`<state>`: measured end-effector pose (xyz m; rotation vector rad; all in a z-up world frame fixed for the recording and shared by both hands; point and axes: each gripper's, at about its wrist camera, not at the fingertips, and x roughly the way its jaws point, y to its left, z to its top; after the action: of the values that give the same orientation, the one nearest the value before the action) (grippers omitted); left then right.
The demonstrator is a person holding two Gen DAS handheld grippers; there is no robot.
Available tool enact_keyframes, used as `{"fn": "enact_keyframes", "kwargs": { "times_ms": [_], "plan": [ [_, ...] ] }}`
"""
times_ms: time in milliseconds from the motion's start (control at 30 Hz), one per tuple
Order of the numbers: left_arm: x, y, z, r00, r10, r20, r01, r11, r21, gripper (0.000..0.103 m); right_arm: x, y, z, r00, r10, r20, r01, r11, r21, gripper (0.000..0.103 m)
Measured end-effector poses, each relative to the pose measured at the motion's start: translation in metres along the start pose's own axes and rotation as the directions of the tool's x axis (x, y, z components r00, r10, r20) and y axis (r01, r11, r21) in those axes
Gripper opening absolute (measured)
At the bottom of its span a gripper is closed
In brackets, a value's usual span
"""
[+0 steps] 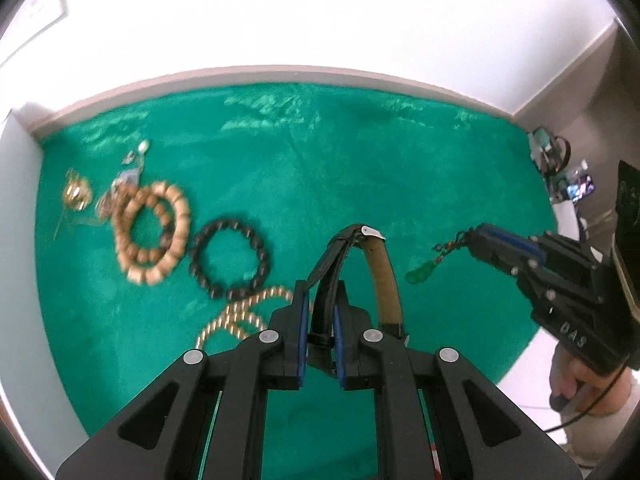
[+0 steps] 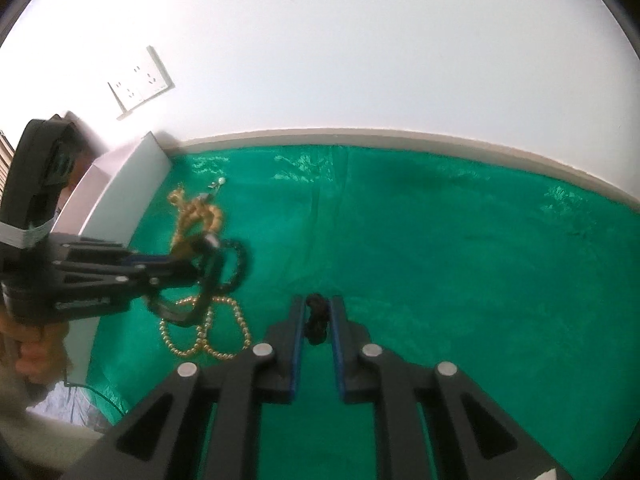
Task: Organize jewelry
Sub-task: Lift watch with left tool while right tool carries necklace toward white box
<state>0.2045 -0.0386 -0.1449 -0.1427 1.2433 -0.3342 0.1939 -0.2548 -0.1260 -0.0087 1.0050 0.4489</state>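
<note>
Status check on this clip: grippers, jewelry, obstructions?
Left gripper shut on watch strap, lifted. Right gripper shut on dark cord of green pendant. Bead bracelets lie on green cloth; nothing blocking.

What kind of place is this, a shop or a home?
Probably a home room, though I cannot be sure: a table under a green velvet cloth against a plain white wall with a wall socket, and bead bracelets lying loose.
</note>
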Motion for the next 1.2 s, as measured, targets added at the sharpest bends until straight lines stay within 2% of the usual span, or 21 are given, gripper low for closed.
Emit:
{"fn": "enact_keyframes", "kwargs": {
  "times_ms": [233,367,567,767,933,1033,1200],
  "plan": [
    [-0.032,0.021,-0.037,0.999,0.037,0.0,-0.037,0.997,-0.069,0.009,-0.024,0.023,0.003,0.999,0.024,-0.025,-0.024,0.999,-0.029,0.013],
    [-0.055,0.034,-0.056,0.998,0.058,0.025,-0.055,0.992,-0.113,0.009,-0.033,0.043,0.006,0.998,0.06,-0.032,-0.062,0.996,-0.063,0.013],
    [-0.097,0.05,-0.078,0.993,0.072,0.093,-0.056,0.984,-0.168,0.009,-0.045,0.088,0.019,0.993,0.116,-0.033,-0.12,0.98,-0.159,0.013],
    [-0.147,0.075,-0.098,0.975,0.129,0.181,-0.082,0.965,-0.249,0.009,-0.048,0.138,0.036,0.984,0.174,-0.038,-0.177,0.945,-0.276,0.012],
    [-0.189,0.118,-0.121,0.958,0.181,0.223,-0.09,0.926,-0.366,0.009,-0.047,0.193,0.055,0.969,0.242,-0.044,-0.239,0.884,-0.401,0.012],
    [-0.217,0.149,-0.141,0.942,0.23,0.246,-0.102,0.89,-0.443,0.009,-0.047,0.23,0.067,0.956,0.29,-0.052,-0.28,0.838,-0.469,0.012],
    [-0.256,0.211,-0.175,0.895,0.379,0.234,-0.191,0.801,-0.567,0.009,-0.042,0.298,0.089,0.912,0.399,-0.099,-0.386,0.748,-0.539,0.012]
  ]
}}
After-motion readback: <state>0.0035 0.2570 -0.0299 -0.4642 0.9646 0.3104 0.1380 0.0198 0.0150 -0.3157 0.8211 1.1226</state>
